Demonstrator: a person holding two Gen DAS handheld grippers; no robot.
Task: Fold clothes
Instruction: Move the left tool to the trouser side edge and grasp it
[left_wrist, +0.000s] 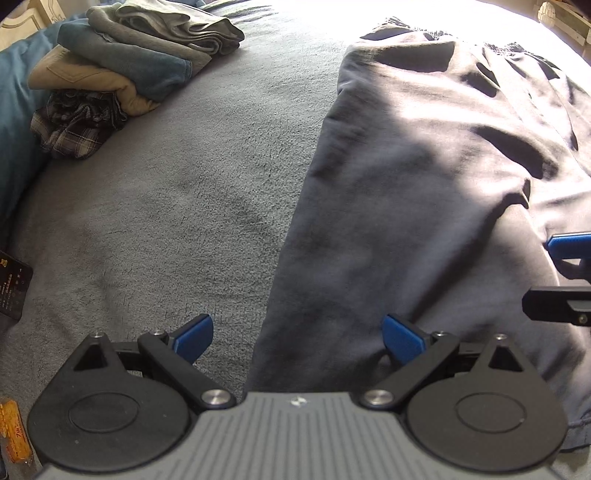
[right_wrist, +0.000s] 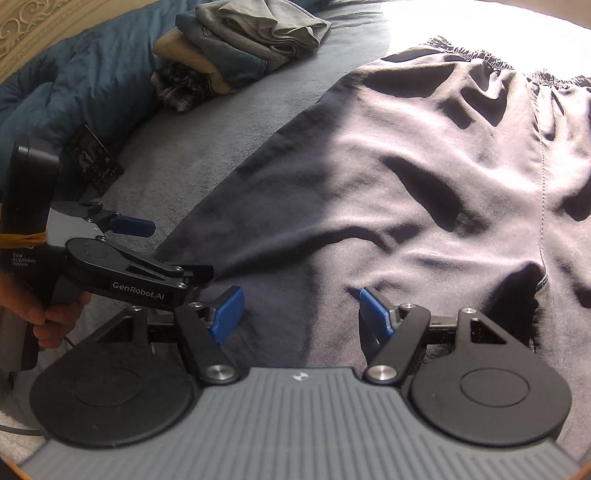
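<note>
**Right wrist view: both claws released over the dark garment's near edge**

Right wrist view puts my right claw (right_wrist: 301, 314) at the bottom centre of the frame, its blue pads spread wide with nothing between them, hanging just over the near part of the dark garment (right_wrist: 388, 192). At the left of that frame my left claw (right_wrist: 177, 251) comes in sideways, gripped by my hand (right_wrist: 55, 317); its jaws stand apart too, with nothing pinched. From the left wrist view it (left_wrist: 295, 336) straddles the garment's left border, one pad over the grey blanket (left_wrist: 147, 221) and the other over cloth. I judge both claws are stationed at this near end so that each can pinch a corner or hem and carry it toward the far end for a fold; no grasp is made yet.

The garment is dark grey-blue, soft and thin, spread fairly flat on the bed from the bottom of the frame to the upper right. A gathered waistband (right_wrist: 469, 55) lies at its far end in strong sunlight, and a seam runs down the right side, so it looks like shorts or loose trousers. Shallow wrinkles cross it; it appears unfolded.

Farther out, at the upper left, a stack of folded clothes (right_wrist: 236, 48) sits on the blanket beside a blue quilt (right_wrist: 74, 74), probably placed there to keep finished pieces clear. A small dark card (right_wrist: 94, 162) lies near the quilt.
</note>
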